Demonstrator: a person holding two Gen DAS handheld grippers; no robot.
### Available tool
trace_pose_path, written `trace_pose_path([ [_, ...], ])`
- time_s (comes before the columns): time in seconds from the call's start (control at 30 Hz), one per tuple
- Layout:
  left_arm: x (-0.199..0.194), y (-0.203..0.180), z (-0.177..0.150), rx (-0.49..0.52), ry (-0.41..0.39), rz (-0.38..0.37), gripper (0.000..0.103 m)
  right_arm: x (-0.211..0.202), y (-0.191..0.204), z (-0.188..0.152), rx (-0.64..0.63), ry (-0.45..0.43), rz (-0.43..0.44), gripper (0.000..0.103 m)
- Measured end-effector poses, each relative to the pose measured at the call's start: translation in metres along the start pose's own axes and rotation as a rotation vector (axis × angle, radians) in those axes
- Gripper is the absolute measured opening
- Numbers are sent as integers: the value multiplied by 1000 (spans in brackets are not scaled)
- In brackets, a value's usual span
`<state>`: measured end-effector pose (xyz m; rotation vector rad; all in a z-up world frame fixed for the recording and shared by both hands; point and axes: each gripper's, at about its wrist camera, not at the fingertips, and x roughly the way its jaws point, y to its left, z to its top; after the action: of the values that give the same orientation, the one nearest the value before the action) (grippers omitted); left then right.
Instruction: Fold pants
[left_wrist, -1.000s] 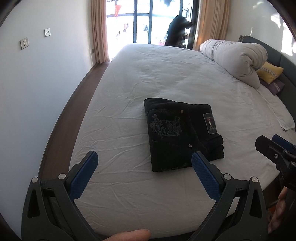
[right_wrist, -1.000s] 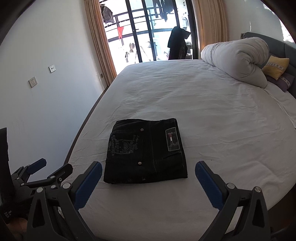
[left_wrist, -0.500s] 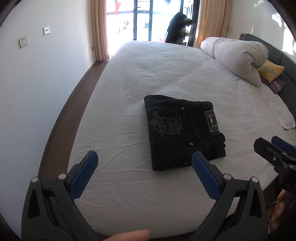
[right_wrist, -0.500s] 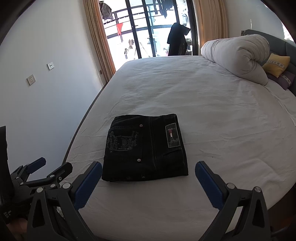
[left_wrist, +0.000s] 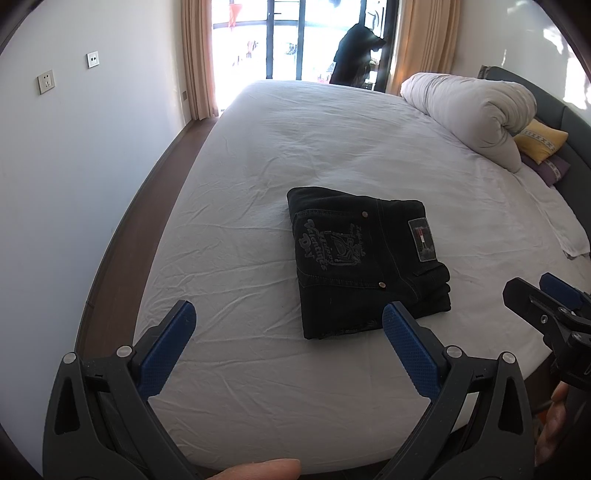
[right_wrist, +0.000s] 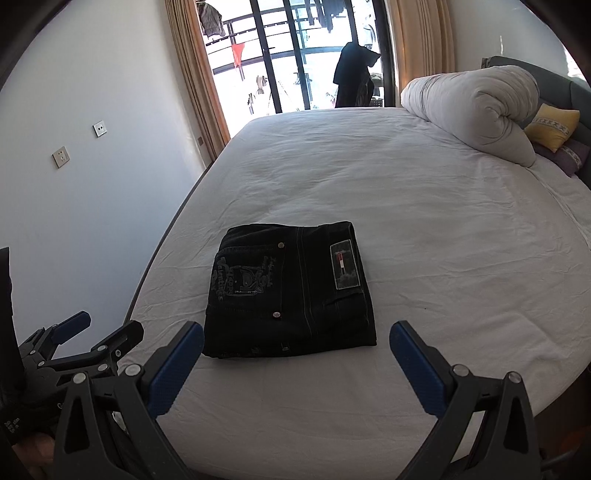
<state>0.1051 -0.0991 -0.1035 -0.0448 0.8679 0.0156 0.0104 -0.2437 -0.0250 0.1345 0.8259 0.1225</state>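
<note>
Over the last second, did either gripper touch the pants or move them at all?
No contact. Both cameras' views shifted only slightly, so the grippers drifted a little without reaching in. The left gripper and right gripper stayed open and empty, short of the folded black pants. The pants lie in the same spot on the white bed sheet, same folded shape; nothing was grasped or released.

The right gripper (left_wrist: 532, 291) is cut off by the left view's right edge. The left gripper (right_wrist: 107, 332) is partly hidden in the right view. The small patch (right_wrist: 345, 268) on the pants (right_wrist: 291, 291) cannot be read.
</note>
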Motion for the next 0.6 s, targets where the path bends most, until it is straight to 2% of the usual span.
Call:
trace_pose_path([
  [0.6, 1, -1, -3, 2, 1, 0, 103, 2, -2, -6, -1, 8, 2, 103],
])
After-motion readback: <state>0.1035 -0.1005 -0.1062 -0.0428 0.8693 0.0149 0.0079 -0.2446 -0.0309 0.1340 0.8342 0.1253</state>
